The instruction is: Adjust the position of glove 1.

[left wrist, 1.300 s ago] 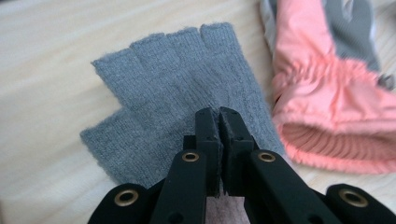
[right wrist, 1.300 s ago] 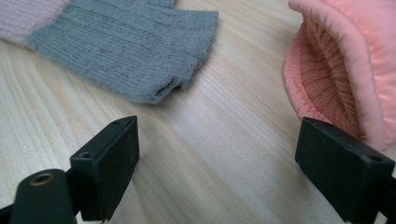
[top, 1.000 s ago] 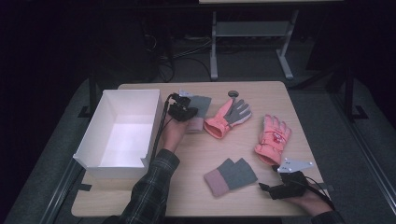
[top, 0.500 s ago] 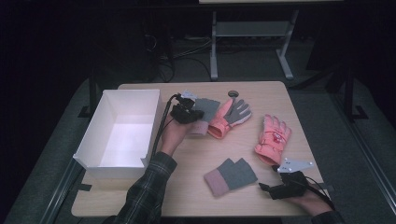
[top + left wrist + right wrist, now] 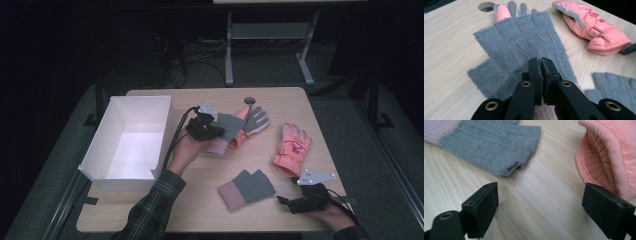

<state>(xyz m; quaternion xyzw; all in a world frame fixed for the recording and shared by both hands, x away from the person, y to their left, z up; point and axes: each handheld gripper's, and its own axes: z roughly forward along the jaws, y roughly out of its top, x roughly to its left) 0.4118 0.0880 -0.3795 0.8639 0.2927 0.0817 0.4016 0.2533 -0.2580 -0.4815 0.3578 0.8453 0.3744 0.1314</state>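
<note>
Here the person's left forearm, in a plaid sleeve (image 5: 150, 210), reaches forward from the bottom edge of the high view toward the middle of the bench (image 5: 210, 210). The left hand (image 5: 184, 152) holds the left gripper (image 5: 212, 131) just right of the white box (image 5: 131, 140), with its grey three-cornered plate uppermost and its cable trailing back along the wrist. In the left gripper view its two black fingers (image 5: 535, 71) stand almost together, pinched on the knit of the grey fingerless glove (image 5: 524, 47) near the pink cuff. That glove lies flat on the bench, its finger end overlapping the pink and grey glove (image 5: 252, 122), whose fingertips lie beside a round hole (image 5: 249, 100) in the bench top.

The right hand (image 5: 332, 212) rests low at the near right corner of the bench, holding the right gripper (image 5: 287, 202) pointed left. In the right gripper view its fingers (image 5: 484, 207) stand wide apart and hold nothing; bare wood lies between them. The second grey glove (image 5: 246, 189) lies just beyond the left-hand finger, apart from it. The padded pink glove (image 5: 292, 147) lies with its open cuff just beside the right-hand finger; whether they touch cannot be told.
</note>
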